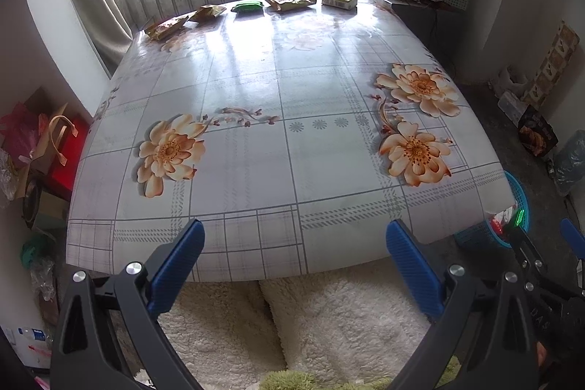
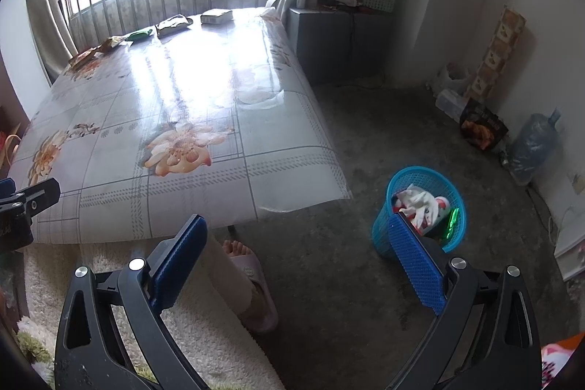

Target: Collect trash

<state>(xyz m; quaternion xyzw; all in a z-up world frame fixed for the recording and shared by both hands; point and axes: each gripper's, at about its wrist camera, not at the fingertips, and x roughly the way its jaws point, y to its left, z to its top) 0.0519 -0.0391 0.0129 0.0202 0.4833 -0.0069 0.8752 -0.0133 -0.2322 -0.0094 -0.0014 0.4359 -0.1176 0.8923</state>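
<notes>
Left gripper (image 1: 294, 245), blue-padded, jaws spread wide, empty, over near edge of floral-oilcloth surface (image 1: 256, 148). Middle of surface bare. Far edge, left to right: five wrappers in a row: two crumpled orange packets (image 1: 166, 27) (image 1: 207, 12), one green packet (image 1: 248, 5), one brown packet (image 1: 290, 0), one flat yellowish box (image 1: 339, 0). Right gripper (image 2: 298, 245) likewise spread, empty, over bare concrete floor. Only its view shows the whole blue mesh waste basket (image 2: 420, 207), part-filled, right of surface.

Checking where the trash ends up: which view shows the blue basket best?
The right wrist view: the blue basket stands whole on the floor, its wrappers visible inside. In the left wrist view only part of the basket shows past the table corner.
</notes>
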